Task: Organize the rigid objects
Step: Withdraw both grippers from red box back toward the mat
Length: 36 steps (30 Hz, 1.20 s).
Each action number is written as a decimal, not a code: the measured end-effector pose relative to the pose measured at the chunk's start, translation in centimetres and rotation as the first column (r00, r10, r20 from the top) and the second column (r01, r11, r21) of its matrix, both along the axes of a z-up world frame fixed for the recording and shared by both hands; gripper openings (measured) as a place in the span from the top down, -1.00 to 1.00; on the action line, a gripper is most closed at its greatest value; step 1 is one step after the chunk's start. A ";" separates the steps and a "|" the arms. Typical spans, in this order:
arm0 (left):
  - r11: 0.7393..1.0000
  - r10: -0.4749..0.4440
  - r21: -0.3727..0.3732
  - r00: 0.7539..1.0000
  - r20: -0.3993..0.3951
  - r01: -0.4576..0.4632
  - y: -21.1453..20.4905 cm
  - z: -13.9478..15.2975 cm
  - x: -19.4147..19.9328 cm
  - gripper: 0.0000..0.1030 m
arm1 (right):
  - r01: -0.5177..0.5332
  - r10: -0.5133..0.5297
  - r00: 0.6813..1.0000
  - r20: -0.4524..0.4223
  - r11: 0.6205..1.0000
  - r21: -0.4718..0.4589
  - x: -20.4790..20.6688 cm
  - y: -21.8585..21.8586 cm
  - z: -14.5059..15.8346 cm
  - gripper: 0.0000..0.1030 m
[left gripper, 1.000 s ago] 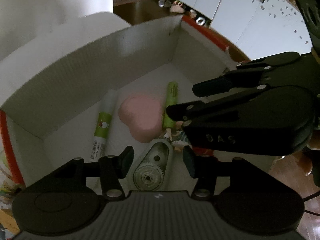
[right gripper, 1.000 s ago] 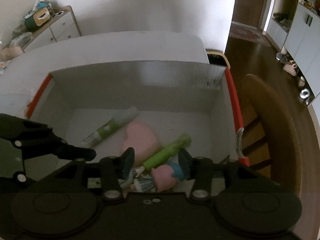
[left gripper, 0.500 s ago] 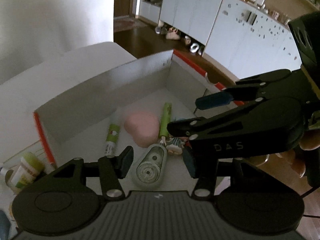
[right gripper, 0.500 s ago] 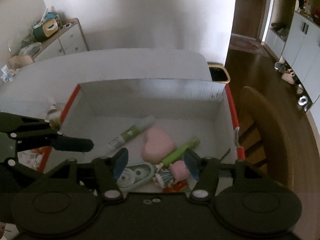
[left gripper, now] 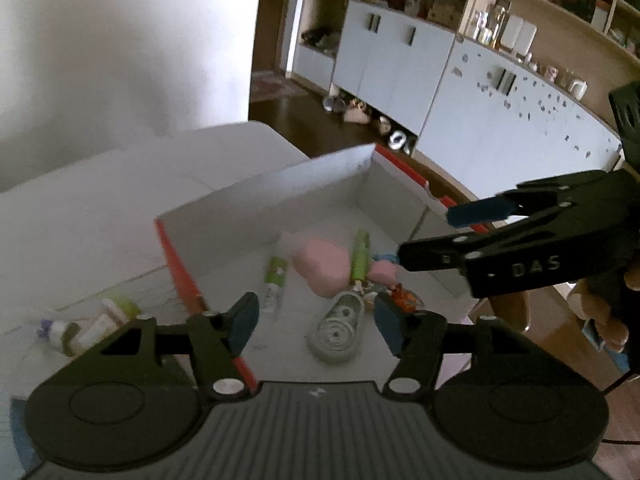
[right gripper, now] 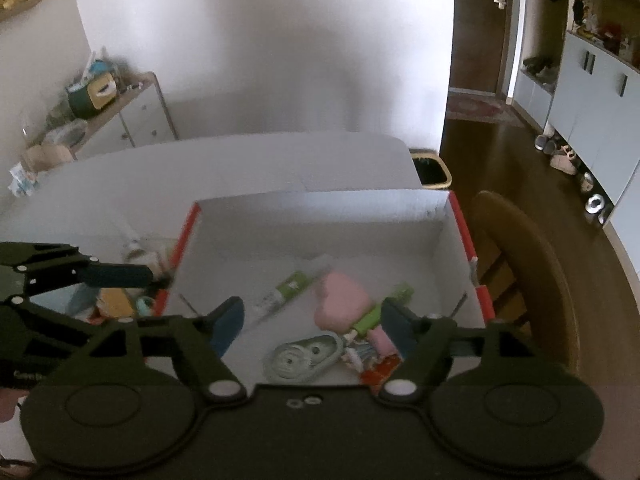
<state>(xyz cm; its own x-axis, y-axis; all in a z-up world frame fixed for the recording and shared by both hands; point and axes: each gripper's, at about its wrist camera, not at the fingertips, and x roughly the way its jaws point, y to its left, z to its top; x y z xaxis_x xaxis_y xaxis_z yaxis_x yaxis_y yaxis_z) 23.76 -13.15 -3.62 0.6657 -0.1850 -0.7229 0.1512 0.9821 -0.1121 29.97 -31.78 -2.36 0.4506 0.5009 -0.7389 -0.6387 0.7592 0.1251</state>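
A white box with red edges [left gripper: 260, 184] [right gripper: 320, 204] sits on the white table. Inside lie a pink heart-shaped block [left gripper: 322, 266] [right gripper: 342, 300], a green marker [left gripper: 360, 256] [right gripper: 380, 308], a white and green glue tube [left gripper: 274, 282] [right gripper: 288, 290], a clear correction tape dispenser [left gripper: 338, 330] [right gripper: 304, 358] and a small pink figurine [left gripper: 384, 274] [right gripper: 372, 346]. My left gripper [left gripper: 316, 324] is open and empty above the box's near edge. My right gripper [right gripper: 316, 328] is open and empty above the box; it also shows in the left wrist view [left gripper: 440, 236].
Several small bottles and tubes [left gripper: 88, 324] [right gripper: 132, 256] lie on the table left of the box. A wooden chair [right gripper: 524, 264] stands at the box's right side. A waste bin [right gripper: 430, 168] stands past the table's far corner. Cabinets [left gripper: 420, 68] line the far wall.
Both grippers have lifted up and back from inside the box, staying open. More of the box, the table and the loose items to its left has come into view.
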 end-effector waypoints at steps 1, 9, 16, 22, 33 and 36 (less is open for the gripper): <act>1.000 0.004 -0.001 1.000 0.008 -0.004 0.4 0.2 -0.3 -0.23 | 0.004 -0.004 1.000 0.006 1.000 0.009 -0.4 0.1 0.2 -0.56; 0.998 0.051 -0.031 0.997 0.052 -0.050 5.1 1.5 -2.8 -0.33 | 0.024 -0.026 0.999 0.038 0.998 0.062 -4.0 1.8 0.9 -0.76; 0.996 0.079 -0.043 0.994 0.070 -0.076 9.4 1.9 -4.6 -0.46 | 0.049 -0.054 0.998 0.043 0.993 0.109 -7.0 3.7 0.8 -0.93; 0.994 0.099 -0.049 0.993 0.065 -0.096 13.2 1.6 -6.0 -0.57 | 0.053 -0.059 0.997 0.040 0.989 0.140 -9.7 5.9 0.4 -0.99; 0.995 0.100 -0.018 0.994 0.041 -0.099 18.6 -0.5 -7.7 -0.59 | 0.005 -0.007 1.000 0.016 0.992 0.124 -14.8 11.2 -2.3 -0.99; 0.994 0.102 -0.026 0.994 0.030 -0.101 20.0 -1.4 -7.7 -0.59 | -0.007 0.006 1.000 0.011 0.994 0.106 -15.7 12.4 -3.3 -0.99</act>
<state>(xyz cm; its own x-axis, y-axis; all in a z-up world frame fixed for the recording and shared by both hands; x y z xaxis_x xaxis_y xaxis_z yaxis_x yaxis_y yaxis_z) 16.03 6.81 -4.99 0.7041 -0.1327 -0.6976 0.0544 0.9896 -0.1334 14.32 -19.35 -5.70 0.4549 0.5792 -0.6764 -0.6453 0.7379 0.1978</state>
